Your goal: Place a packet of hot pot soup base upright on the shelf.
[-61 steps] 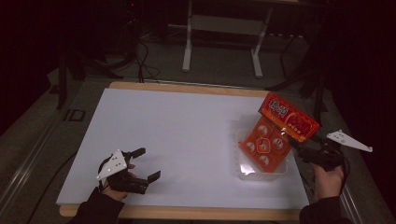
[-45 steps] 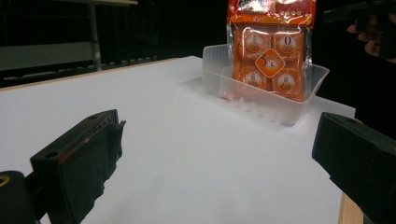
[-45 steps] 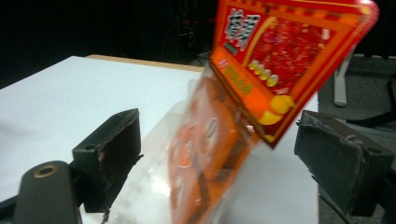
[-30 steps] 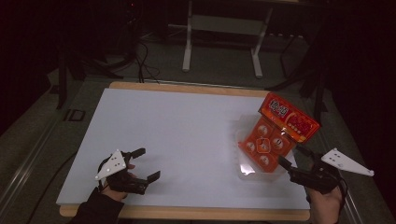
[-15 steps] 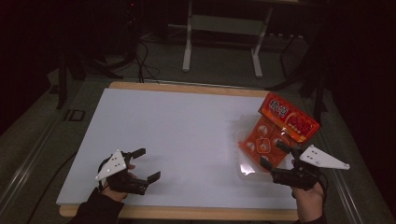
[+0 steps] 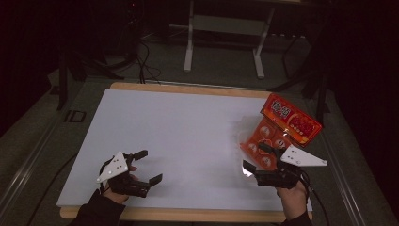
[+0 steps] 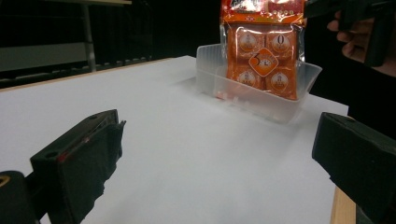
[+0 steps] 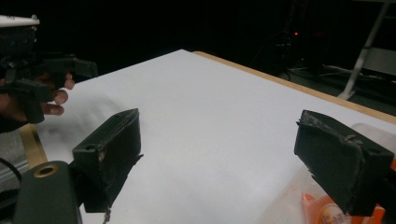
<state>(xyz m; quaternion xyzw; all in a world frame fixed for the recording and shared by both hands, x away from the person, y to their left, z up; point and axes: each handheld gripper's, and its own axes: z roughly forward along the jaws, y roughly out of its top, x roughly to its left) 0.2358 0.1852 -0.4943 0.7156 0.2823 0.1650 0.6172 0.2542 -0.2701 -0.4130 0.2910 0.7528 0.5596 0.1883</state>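
Orange snack pack stands propped in the clear tray at the table's right edge, apparently placed; my right gripper beside it and left gripper both spread apart, empty, nothing obvious left.

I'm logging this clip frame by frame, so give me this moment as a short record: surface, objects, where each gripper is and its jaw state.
surface: white table top with a wooden edge
container: clear plastic tray at the table's right side
item: orange snack pack standing tilted in the tray
left gripper: near front-left edge, jaws open, holding nothing
right gripper: beside the tray's front, jaws open, holding nothing
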